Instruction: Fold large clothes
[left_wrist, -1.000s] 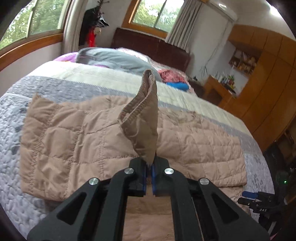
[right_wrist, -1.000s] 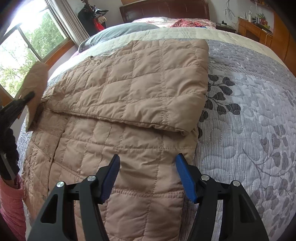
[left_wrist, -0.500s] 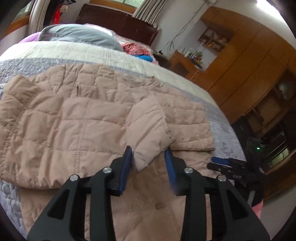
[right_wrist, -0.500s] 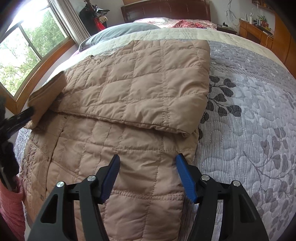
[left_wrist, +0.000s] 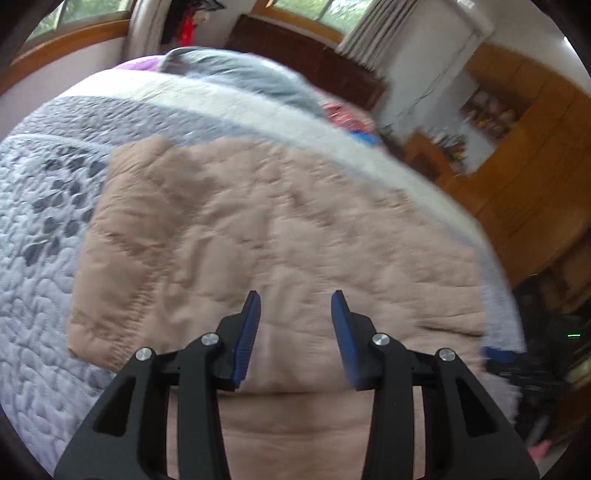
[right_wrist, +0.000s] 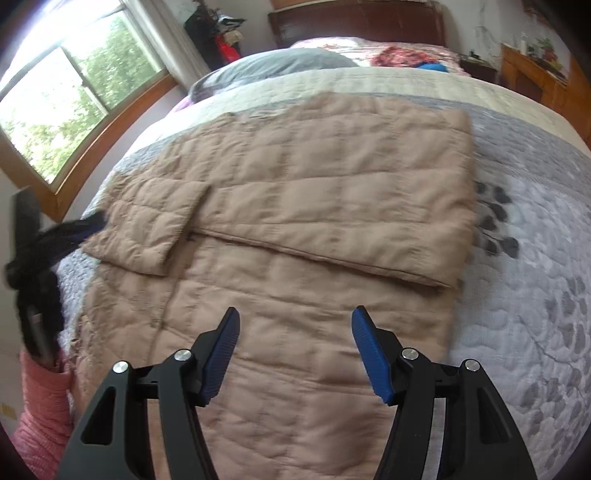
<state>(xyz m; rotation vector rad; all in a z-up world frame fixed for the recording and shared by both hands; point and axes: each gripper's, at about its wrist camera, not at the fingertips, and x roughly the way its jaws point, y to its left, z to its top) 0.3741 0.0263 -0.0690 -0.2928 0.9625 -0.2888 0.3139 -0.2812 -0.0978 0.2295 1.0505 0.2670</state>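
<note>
A tan quilted jacket (right_wrist: 295, 229) lies flat on the bed, its upper part and sleeves folded across the body. One sleeve (right_wrist: 147, 225) lies folded in at the left. In the blurred left wrist view the jacket (left_wrist: 258, 229) fills the middle. My left gripper (left_wrist: 295, 306) is open and empty just above the jacket; it also shows at the jacket's left edge in the right wrist view (right_wrist: 74, 232). My right gripper (right_wrist: 295, 325) is open and empty above the jacket's lower part.
The jacket lies on a grey leaf-patterned quilt (right_wrist: 535, 277) over the bed. A grey pillow (right_wrist: 280, 62) and colourful clothes (right_wrist: 406, 59) lie near the dark headboard. A window (right_wrist: 66, 103) is at left, wooden cabinets (left_wrist: 535, 166) at right.
My left gripper has opened and let go of the sleeve, which now lies folded on the jacket, and has drawn back. My right gripper has stayed open and moved slightly.
</note>
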